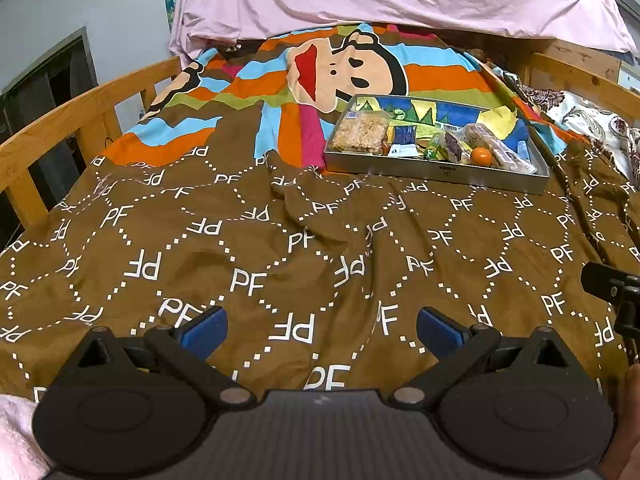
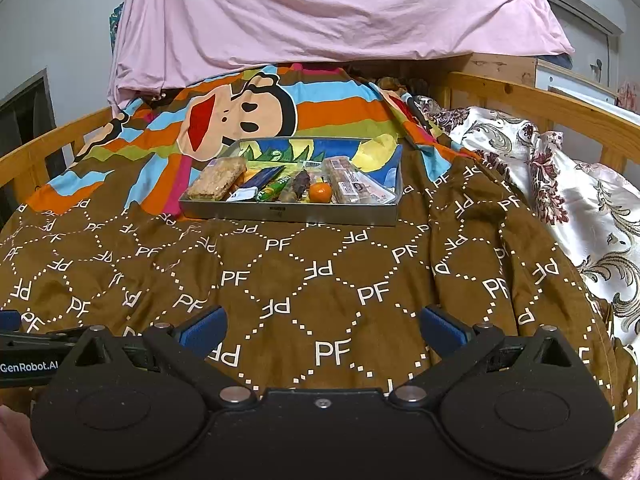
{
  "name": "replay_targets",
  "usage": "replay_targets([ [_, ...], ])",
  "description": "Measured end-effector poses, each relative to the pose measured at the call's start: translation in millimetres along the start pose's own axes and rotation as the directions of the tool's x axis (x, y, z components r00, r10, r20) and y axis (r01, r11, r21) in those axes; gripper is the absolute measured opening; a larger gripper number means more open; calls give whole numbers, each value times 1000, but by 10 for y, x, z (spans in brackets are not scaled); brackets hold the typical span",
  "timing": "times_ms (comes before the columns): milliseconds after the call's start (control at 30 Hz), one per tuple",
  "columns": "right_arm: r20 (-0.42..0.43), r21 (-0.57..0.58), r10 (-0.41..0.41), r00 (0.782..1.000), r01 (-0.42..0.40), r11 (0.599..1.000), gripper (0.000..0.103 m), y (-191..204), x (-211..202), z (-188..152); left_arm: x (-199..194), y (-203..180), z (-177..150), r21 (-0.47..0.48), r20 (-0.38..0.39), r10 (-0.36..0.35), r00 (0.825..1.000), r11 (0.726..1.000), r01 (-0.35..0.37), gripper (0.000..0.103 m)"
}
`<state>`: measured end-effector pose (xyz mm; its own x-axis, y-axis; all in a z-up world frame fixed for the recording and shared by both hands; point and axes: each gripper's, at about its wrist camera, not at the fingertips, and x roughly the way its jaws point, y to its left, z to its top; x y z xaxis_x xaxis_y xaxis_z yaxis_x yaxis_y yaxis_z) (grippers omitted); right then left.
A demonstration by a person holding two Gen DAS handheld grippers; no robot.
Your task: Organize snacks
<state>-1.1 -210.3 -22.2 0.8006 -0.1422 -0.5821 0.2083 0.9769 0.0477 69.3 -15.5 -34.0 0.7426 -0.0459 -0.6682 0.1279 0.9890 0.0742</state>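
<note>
A shallow metal tray [image 1: 436, 174] [image 2: 288, 213] lies on the bed, far ahead of both grippers. In it lie several snacks: a clear pack of oat bars [image 1: 360, 134] [image 2: 218, 178] at the left, a small orange [image 1: 481, 156] [image 2: 321, 192], a green packet [image 2: 271, 191], a dark blue packet [image 1: 404, 135], and a long wrapped pack [image 2: 354, 186] at the right. My left gripper [image 1: 322, 330] is open and empty, low over the brown blanket. My right gripper [image 2: 323, 330] is open and empty, beside the left one.
A brown "PF" blanket [image 1: 240, 264] with a cartoon monkey print [image 2: 240, 116] covers the bed. Wooden rails [image 1: 60, 120] [image 2: 540, 100] run along both sides. A pink sheet [image 2: 320, 12] hangs at the back. A floral quilt [image 2: 580, 200] is bunched at the right.
</note>
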Motion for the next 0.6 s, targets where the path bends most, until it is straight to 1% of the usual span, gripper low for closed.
replay_targets([
  [600,-9,-8,-2,1000,2,1000,102,15,8,9,5,-4,-2,9,-5,0,1000,1000,0,103],
])
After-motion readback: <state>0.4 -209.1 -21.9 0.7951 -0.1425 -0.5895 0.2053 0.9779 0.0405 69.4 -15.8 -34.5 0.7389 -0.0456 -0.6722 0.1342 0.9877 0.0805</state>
